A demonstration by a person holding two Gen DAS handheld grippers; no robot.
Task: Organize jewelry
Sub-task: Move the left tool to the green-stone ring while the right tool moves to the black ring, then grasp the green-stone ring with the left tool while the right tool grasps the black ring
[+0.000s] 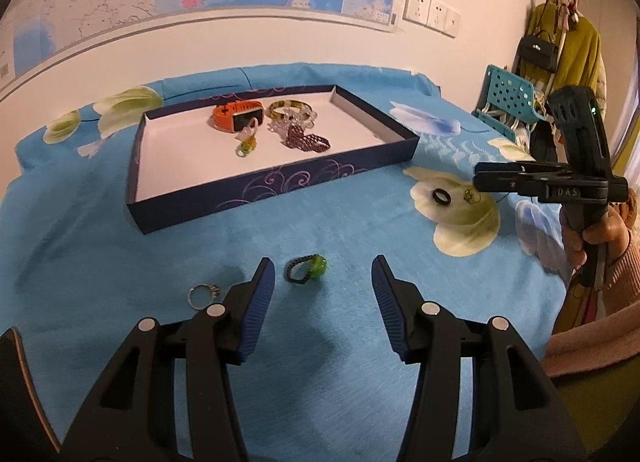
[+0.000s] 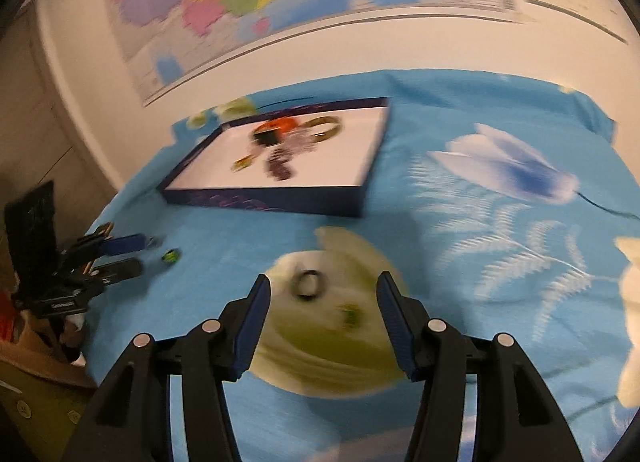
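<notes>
Left gripper (image 1: 323, 276): jaws apart, roughly mid-spread, nothing between the pads, nothing touched. It is angled down over the blue cloth (image 1: 160, 262). Silver ring (image 1: 203, 296) lies just outside the left finger; black-band ring with green bead (image 1: 305, 268) lies on the cloth ahead of the gap, nearer the left finger than the right.

Box (image 1: 280, 185) sits further back, already holding the orange watch (image 1: 237, 117), a bangle (image 1: 289, 107) and a dark beaded piece (image 1: 308, 140).

Right gripper (image 2: 322, 294): jaws likewise apart and empty. Black ring (image 2: 308, 285) lies on the pale flower print ahead of the gap, a small green piece (image 2: 351, 314) just beside it. This view is motion-blurred, so exact clearance cannot be told.

Risks, as judged:
- Left finger may clip the silver ring on descent and skid it away.
- Green-bead ring sits off-centre; closing as aligned could flick it aside instead of gripping it.
- Soft cloth could bunch between the pads.
- Right side: two pieces lie close together, so one closing could catch both or knock the green piece off.
</notes>
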